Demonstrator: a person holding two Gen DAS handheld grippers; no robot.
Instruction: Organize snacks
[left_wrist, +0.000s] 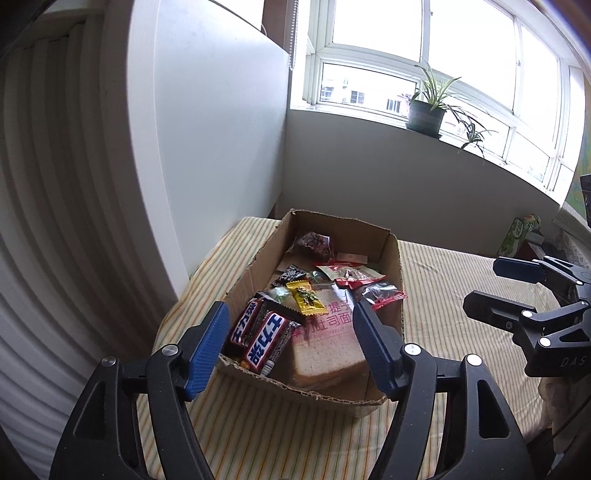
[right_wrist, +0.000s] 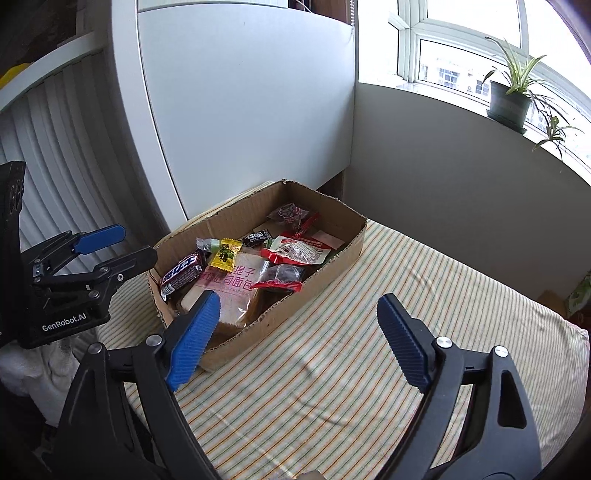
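On the striped surface (right_wrist: 332, 332), against the white panel (right_wrist: 240, 110): one open cardboard box (left_wrist: 384, 236), lying lengthwise away from both cameras.

Contents of the box:
- bagged sliced bread (left_wrist: 325, 343) with pink lettering, flat at the near end, under most of the other packets;
- two chocolate bars (left_wrist: 264, 341) in dark wrappers, side by side at the near left corner, leaning on the bread;
- yellow candy (left_wrist: 306, 297), on top of the bread;
- small black candy (left_wrist: 291, 275), just beyond the yellow one;
- red-and-clear packets (left_wrist: 364, 278), overlapping along the right wall;
- dark red pouch (left_wrist: 314, 243), near the far end.

Left hand-held gripper (left_wrist: 290, 347): fingers apart, nothing between them, hanging over the near end of the box with the chocolate bars and bread seen between the blue pads.

Right hand-held gripper (right_wrist: 295, 339): fingers apart, nothing between them, held above bare striped cloth to the right of the box.

On the window sill: potted plant (left_wrist: 428, 110).
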